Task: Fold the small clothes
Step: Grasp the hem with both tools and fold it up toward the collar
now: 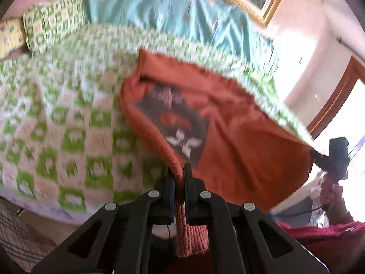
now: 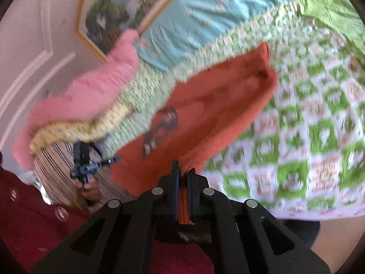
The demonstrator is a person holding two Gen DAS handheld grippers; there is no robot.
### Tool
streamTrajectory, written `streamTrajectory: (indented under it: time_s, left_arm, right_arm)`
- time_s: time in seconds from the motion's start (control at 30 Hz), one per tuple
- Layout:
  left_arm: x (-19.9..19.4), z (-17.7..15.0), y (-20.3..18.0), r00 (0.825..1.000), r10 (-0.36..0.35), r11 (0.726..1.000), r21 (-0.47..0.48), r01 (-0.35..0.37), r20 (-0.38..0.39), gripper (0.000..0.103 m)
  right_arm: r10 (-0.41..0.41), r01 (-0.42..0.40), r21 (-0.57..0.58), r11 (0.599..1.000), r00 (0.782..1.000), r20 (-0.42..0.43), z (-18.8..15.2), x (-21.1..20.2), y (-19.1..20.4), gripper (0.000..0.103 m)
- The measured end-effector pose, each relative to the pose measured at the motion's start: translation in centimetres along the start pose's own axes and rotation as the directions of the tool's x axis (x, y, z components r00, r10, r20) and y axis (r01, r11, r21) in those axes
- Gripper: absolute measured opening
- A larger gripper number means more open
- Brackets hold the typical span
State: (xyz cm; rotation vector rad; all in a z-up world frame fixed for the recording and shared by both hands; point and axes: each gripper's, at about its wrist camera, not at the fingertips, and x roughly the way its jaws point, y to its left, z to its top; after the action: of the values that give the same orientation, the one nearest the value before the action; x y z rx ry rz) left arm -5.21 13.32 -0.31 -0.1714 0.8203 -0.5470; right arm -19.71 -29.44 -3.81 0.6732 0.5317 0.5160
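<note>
Item one: orange garment (image 1: 239, 150), small, with a dark printed patch (image 1: 175, 123) on its face. I see it stretched between my two tools, its near edge lifted off the bed, its far end lying on the bedcover.

Item two: left gripper (image 1: 180, 173). Jaws pressed together, pinching the ribbed orange hem, which hangs out below the pads.

Item three: right gripper (image 2: 183, 173). Jaws likewise clamped on orange ribbed fabric, a strip of it showing between the fingers.

Item four: green-and-white checked bedcover (image 1: 68, 132), beneath the garment.

Item five: teal sheet (image 1: 159, 6) beyond it, pink blanket (image 2: 91, 93) and yellow patterned cloth (image 2: 75, 132) at the bed's side.

Both views blurred.
</note>
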Motion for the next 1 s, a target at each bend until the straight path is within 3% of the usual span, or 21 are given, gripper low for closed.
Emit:
streamTrajectory:
  time_s: [0.17, 0.5, 0.8, 0.9, 1.0]
  left_arm:
    - [-2.4, 2.6, 0.8, 0.992, 0.021, 1.000, -0.022, -0.019, 0.122, 0.004]
    - [-0.4, 10.1, 2.7, 0.968, 0.073, 0.997, -0.052, -0.062, 0.239, 0.004]
    - [5.2, 19.0, 4.6, 0.946, 0.159, 0.986, -0.096, -0.137, 0.281, 0.000]
    - [7.9, 20.9, 5.1, 0.957, 0.173, 0.983, -0.099, -0.153, 0.232, 0.000]
    - [8.8, 20.8, 5.0, 0.971, 0.121, 0.991, -0.080, -0.106, 0.205, 0.000]
  right_arm:
    - [0.010, -0.011, 0.011, 1.000, 0.994, 0.108, 1.5, -1.3, 0.5, 0.007]
    - [-0.025, 0.016, 0.038, 0.999, 0.961, 0.275, 8.2, -0.4, -1.4, 0.007]
    - [-0.141, 0.130, 0.056, 0.990, 0.954, 0.263, 17.1, 5.7, -4.1, 0.007]
    - [-0.151, 0.138, 0.068, 0.988, 0.961, 0.232, 19.2, 8.1, -5.2, 0.007]
    - [-0.165, 0.154, 0.071, 0.986, 0.967, 0.192, 20.0, 10.2, -5.8, 0.007]
